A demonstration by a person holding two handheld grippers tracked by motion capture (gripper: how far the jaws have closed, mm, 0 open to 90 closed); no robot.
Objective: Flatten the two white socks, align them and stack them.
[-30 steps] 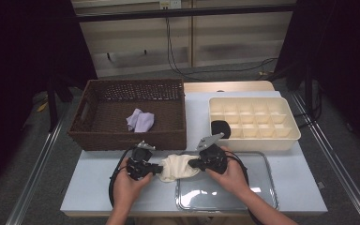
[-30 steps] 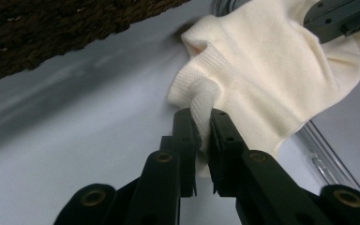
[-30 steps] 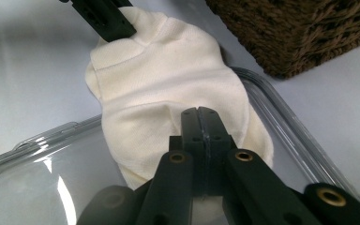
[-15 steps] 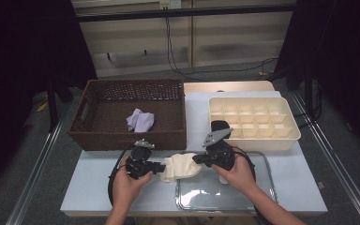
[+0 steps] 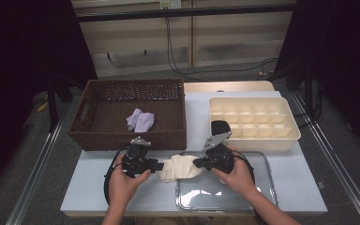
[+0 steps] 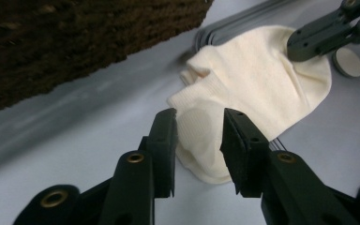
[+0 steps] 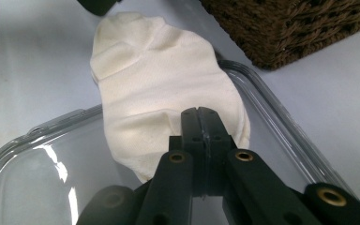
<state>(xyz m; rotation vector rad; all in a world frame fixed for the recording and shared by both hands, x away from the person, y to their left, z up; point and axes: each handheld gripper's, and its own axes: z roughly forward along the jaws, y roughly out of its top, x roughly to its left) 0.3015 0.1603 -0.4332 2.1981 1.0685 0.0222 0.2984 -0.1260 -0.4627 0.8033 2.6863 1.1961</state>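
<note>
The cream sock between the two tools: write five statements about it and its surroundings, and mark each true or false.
1. The right tool is shut on the cream sock. True.
2. The left tool is clamped tight on the sock. False: its jaws stand apart and have just been opening, with the sock's edge between them.
3. The sock lies inside the wicker basket. False: it lies on the table, partly over the clear tray.
4. A lilac cloth lies in the basket. True.
5. The cream divided box holds the sock. False: the sock lies in front of it.
</note>
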